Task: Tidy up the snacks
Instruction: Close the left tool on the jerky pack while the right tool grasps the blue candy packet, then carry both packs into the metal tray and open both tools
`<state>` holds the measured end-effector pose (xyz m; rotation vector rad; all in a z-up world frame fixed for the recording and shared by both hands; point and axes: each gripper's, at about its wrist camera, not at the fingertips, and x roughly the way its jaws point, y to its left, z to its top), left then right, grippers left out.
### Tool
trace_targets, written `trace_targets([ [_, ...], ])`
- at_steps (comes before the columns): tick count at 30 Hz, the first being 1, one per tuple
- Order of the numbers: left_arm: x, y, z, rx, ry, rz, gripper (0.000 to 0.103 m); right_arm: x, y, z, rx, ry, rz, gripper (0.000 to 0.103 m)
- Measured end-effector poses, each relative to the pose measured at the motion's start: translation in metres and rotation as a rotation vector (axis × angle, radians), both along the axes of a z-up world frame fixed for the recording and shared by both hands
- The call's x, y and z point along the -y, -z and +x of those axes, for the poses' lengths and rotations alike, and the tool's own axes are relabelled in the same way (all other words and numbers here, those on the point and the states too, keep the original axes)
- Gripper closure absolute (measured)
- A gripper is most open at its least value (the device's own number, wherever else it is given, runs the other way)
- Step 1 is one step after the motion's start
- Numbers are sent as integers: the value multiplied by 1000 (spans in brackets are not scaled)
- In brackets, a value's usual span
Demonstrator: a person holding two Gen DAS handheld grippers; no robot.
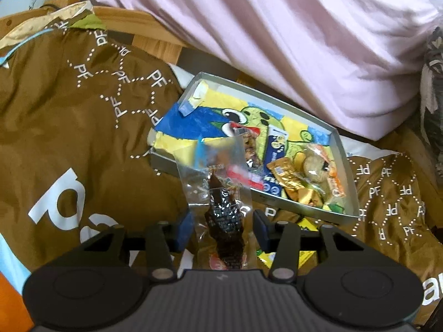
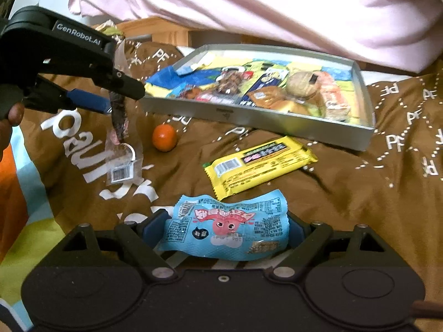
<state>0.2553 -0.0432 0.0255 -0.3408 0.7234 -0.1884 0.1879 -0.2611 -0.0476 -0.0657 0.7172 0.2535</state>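
A grey tray [image 1: 307, 210] holds several snack packets on a yellow and blue cartoon liner; it also shows in the right wrist view [image 2: 249, 116]. My left gripper [image 1: 223, 227] has its fingers apart around a clear packet with a dark snack [image 1: 225, 221], which hangs in the air; in the right wrist view the packet [image 2: 119, 116] dangles from it, left of the tray. My right gripper [image 2: 221, 232] has its fingers on both sides of a blue packet with a pink character [image 2: 229, 227]. A yellow packet [image 2: 260, 163] and an orange ball [image 2: 164, 137] lie on the brown cloth.
Brown printed cloth [image 2: 387, 166] covers the surface. Pink bedding [image 2: 277, 8] lies behind the tray. A wooden frame [image 1: 155, 36] shows at the back left.
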Motion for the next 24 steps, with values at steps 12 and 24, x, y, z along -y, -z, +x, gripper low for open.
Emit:
trace_targets([
  [12, 20, -15, -11, 41, 50, -55, 52, 34, -34, -16, 119, 113, 36, 16],
  [24, 40, -34, 8, 79, 46, -55, 52, 49, -43, 6, 215, 172, 34, 16],
])
